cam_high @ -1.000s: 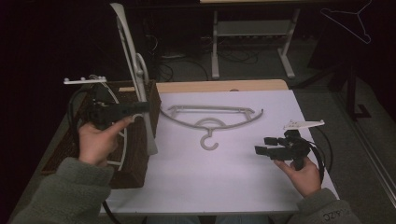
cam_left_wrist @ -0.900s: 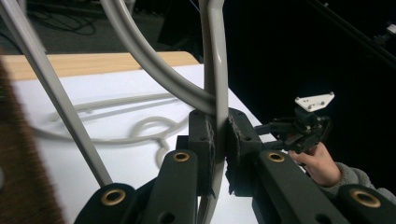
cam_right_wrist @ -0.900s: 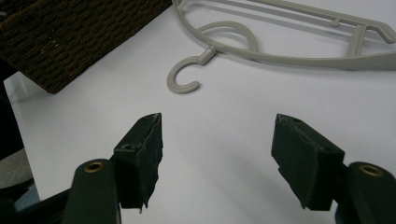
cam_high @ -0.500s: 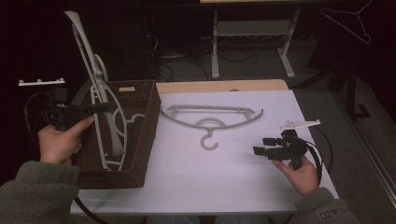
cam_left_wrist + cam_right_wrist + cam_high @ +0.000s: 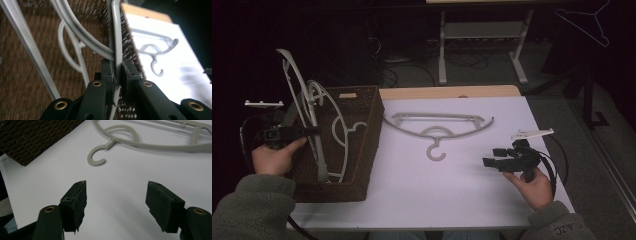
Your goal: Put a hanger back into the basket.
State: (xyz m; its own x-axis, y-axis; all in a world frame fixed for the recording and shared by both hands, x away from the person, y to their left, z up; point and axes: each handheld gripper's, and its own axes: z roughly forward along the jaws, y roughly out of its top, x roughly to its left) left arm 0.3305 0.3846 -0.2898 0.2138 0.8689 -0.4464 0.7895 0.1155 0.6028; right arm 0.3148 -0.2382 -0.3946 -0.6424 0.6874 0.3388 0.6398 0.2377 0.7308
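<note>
Left gripper view, fingers [image 5: 126, 72] clamping hanger [image 5: 115, 37]

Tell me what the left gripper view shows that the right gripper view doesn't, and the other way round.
Left gripper view: the left gripper shut on the held hanger, with another hanger lying inside the basket.

Right gripper view: the right gripper with its jaws open and nothing between them, above bare white table.

Both: the woven basket's side, the white table, and the loose hanger lying flat, hook toward the person.

Left tongs [image 5: 314, 131] lowered hanger [image 5: 299, 97] into basket [image 5: 367, 145].
</note>
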